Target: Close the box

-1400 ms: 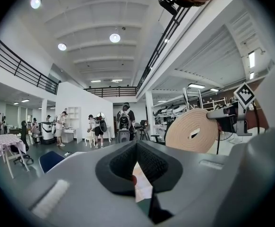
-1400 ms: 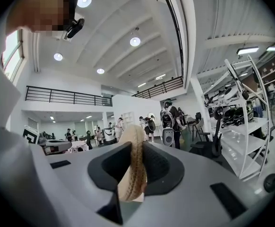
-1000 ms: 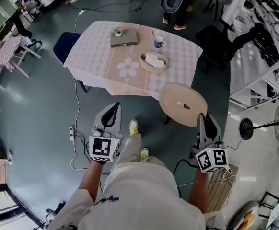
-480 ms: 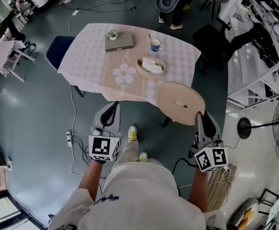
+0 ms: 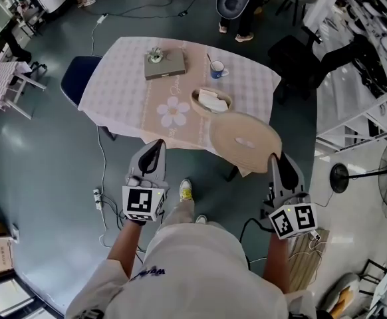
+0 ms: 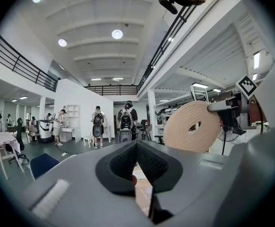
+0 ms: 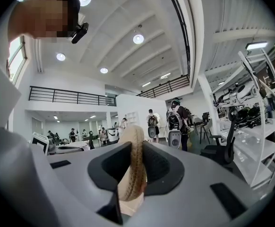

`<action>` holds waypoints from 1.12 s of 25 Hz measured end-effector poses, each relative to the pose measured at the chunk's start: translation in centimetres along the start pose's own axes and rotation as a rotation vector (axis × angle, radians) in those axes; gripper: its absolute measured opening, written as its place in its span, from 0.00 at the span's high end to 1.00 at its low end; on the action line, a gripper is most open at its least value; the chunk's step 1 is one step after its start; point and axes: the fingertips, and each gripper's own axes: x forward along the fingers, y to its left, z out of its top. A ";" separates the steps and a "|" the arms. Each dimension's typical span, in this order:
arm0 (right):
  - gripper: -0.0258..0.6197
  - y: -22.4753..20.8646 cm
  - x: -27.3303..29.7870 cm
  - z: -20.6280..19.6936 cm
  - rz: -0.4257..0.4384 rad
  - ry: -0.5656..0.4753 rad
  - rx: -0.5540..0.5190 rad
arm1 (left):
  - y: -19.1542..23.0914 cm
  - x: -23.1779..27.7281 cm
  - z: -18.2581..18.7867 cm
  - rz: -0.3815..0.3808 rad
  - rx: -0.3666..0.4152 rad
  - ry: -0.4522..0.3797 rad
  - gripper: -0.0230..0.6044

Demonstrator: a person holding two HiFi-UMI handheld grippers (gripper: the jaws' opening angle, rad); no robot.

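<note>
A round woven lid [image 5: 243, 140] with a small centre hole stands on edge in my right gripper [image 5: 274, 158], whose jaws are shut on its rim [image 7: 133, 169]. The left gripper view shows the lid [image 6: 193, 126] face-on at the right. It hangs over the near edge of a checked table [image 5: 127, 78]. On that table, just beyond the lid, sits an open woven basket [image 5: 211, 101] with white things inside. My left gripper [image 5: 155, 153] points at the table's near side, its jaws [image 6: 135, 145] shut with nothing between them.
A flat grey box [image 5: 165, 64] and a blue mug [image 5: 216, 68] stand further back on the table. A blue chair [image 5: 76, 85] is at its left, a black chair [image 5: 293, 58] at its right. A power strip [image 5: 99, 196] lies on the floor. People stand beyond.
Both grippers have moved towards the table. The lid, which hung short of the table's edge, now overlaps it near the basket. Both grips look unchanged.
</note>
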 end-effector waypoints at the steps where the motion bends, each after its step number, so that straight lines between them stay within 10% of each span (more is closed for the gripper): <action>1: 0.84 0.0 0.4 -0.1 -0.001 0.001 0.003 | 0.3 0.3 -0.1 -0.002 -0.001 0.002 0.96; 28: 0.84 2.0 11.8 0.4 0.000 -0.004 0.102 | 7.8 9.1 -1.3 -0.079 -0.036 0.025 0.96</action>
